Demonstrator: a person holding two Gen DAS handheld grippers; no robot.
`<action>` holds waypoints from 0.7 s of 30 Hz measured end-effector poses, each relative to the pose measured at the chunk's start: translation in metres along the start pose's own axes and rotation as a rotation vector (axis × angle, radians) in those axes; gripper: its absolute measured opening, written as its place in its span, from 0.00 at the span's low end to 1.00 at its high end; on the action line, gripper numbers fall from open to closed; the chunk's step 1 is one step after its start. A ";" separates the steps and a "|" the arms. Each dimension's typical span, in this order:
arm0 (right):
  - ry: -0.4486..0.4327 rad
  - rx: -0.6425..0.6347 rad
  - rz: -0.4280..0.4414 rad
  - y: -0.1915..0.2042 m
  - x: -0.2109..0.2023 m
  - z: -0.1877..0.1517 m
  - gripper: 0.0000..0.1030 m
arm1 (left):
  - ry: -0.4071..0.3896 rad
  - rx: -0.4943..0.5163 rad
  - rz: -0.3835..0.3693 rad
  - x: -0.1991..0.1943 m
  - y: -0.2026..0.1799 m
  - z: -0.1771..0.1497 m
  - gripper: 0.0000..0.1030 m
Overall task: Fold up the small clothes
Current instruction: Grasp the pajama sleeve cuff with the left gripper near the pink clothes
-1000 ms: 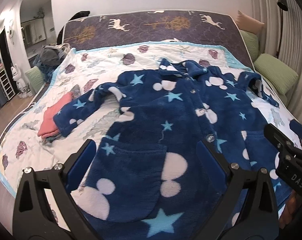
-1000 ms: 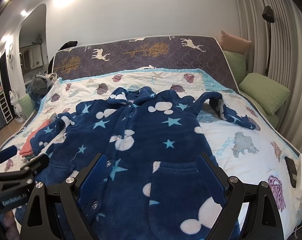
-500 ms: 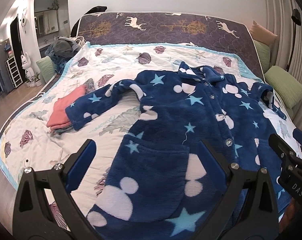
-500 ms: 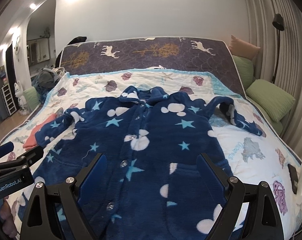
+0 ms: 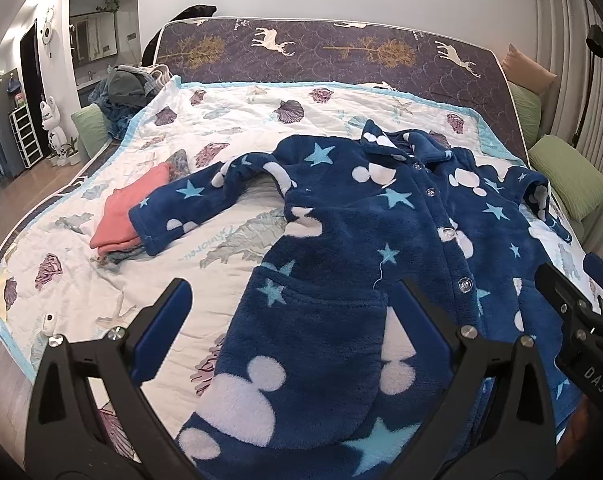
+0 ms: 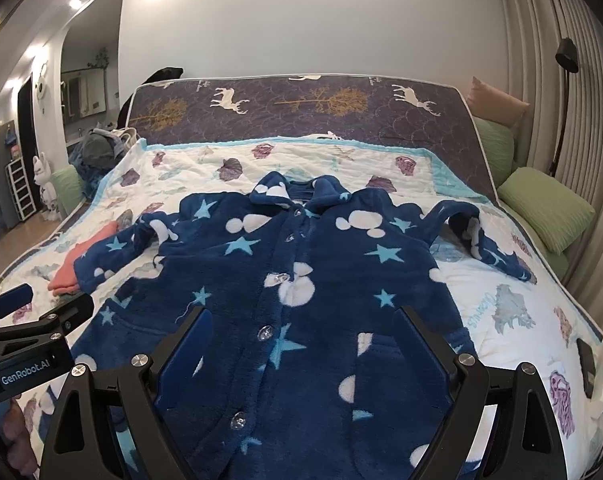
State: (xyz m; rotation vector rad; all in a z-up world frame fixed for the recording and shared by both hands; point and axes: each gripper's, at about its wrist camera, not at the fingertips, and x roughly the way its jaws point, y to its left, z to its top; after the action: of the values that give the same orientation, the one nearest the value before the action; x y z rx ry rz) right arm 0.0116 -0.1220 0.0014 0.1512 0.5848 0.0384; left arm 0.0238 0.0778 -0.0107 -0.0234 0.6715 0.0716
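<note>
Left hand-held gripper [image 5: 289,324] hung over the near edge of the bed [image 5: 81,280], jaws spread wide, nothing between them. Right hand-held gripper [image 6: 303,346] hung likewise over the near edge, wide open and empty. Neither touching cloth, as far as could be judged from the wrist views.

Blue star-print robe [image 5: 341,248] lay spread flat, face up and buttoned, on the shell-print quilt [image 5: 229,112], hem at the near edge, collar toward the headboard [image 5: 321,48]. Long axis ran straight away from both tools, button line roughly between them. Left pocket panel directly under and ahead of the left tool; right pocket panel likewise under the right one.

Left sleeve [image 5: 197,208] reached out toward the bed's left edge, cuff touching or overlapping a folded coral garment [image 5: 129,208]. Right sleeve [image 6: 485,236] bent outward toward the right edge, near the green pillow [image 6: 545,208].

Probably a sleeve or side fold next: left tool nearer the left sleeve, right tool nearer the right.
</note>
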 end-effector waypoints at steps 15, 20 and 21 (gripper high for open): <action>0.021 -0.052 0.044 0.006 0.013 0.022 0.90 | 0.088 -0.261 -0.087 0.067 0.111 0.018 0.97; 0.032 -0.086 0.110 0.010 0.029 0.044 0.90 | 0.209 -0.479 -0.085 0.126 0.190 0.015 0.87; 0.036 -0.097 0.127 0.013 0.034 0.048 0.90 | 0.244 -0.531 -0.108 0.142 0.203 0.013 0.86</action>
State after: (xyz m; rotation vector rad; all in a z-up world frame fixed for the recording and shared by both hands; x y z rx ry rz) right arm 0.0666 -0.1132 0.0244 0.0932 0.6073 0.1929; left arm 0.1274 0.2893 -0.0888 -0.5862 0.8784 0.1433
